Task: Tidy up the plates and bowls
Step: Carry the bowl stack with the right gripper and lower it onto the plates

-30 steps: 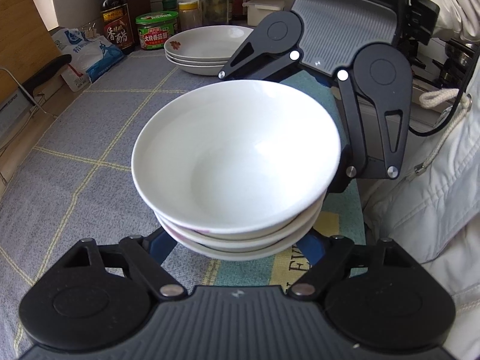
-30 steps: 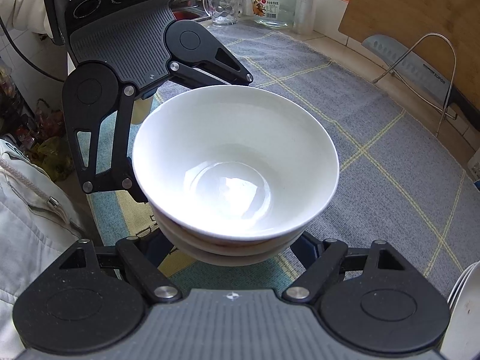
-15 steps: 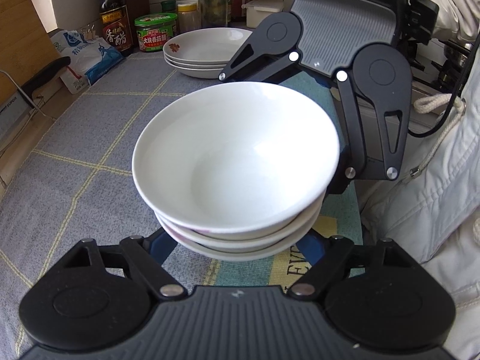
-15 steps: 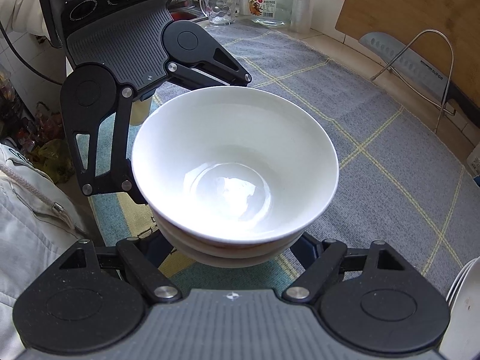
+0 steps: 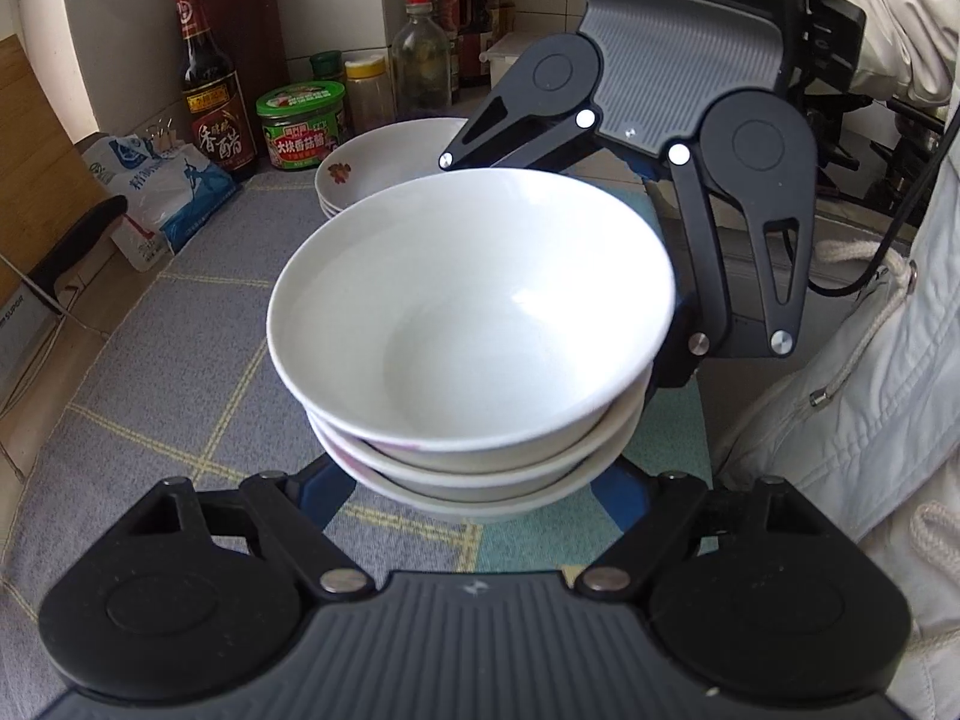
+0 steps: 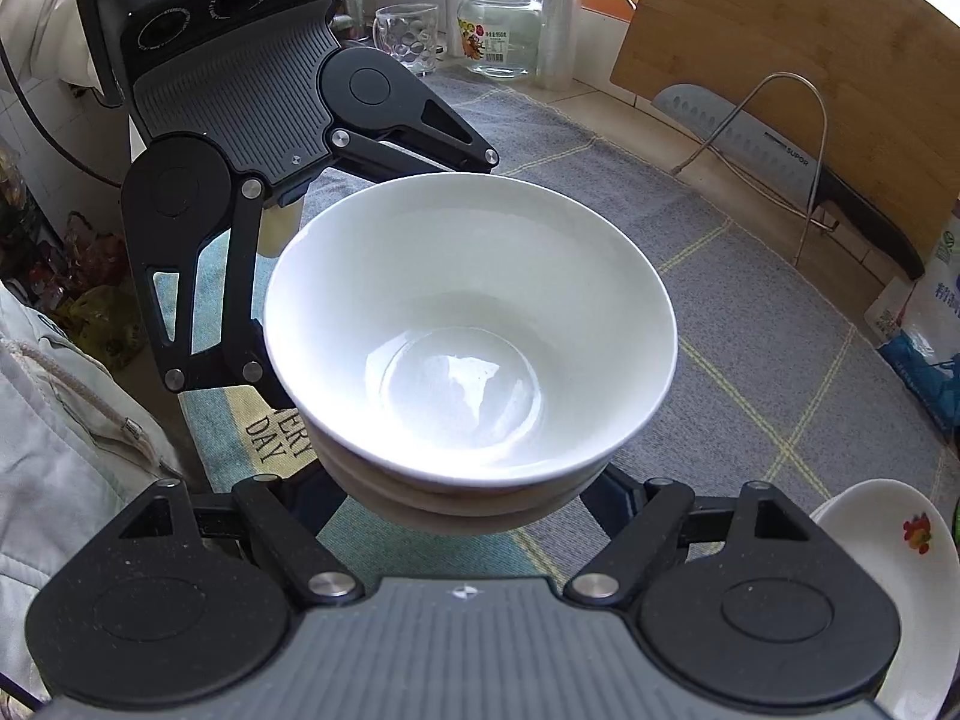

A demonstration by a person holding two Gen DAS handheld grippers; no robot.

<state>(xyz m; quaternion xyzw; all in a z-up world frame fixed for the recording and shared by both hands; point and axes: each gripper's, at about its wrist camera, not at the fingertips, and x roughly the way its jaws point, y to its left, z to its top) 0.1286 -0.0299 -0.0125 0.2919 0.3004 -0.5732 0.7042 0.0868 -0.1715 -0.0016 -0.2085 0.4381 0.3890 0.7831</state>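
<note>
A stack of three white bowls [image 5: 474, 324] is held between my two grippers, lifted above the grey checked cloth [image 5: 180, 348]. My left gripper [image 5: 480, 486] grips the stack from one side, its blue fingertips mostly hidden under the bowls. My right gripper [image 6: 468, 498] grips the opposite side of the same stack [image 6: 468, 336]. Each gripper appears across the bowls in the other's view. A stack of white plates with a flower print [image 5: 384, 168] sits on the cloth behind the bowls, and it also shows in the right wrist view [image 6: 900, 552] at the lower right.
Sauce bottles [image 5: 210, 90], a green jar [image 5: 303, 126] and a salt bag [image 5: 162, 180] line the back wall. A glass mug [image 6: 408, 36], a jar [image 6: 498, 24], a cutting board [image 6: 810, 60] and a cleaver on a wire rack [image 6: 780, 144] stand along the counter. My white jacket [image 5: 870, 390] is close by.
Both grippers have carried the bowl stack upward and toward the plate stack. The plates now sit closer behind the bowls and have come into the right wrist view.
</note>
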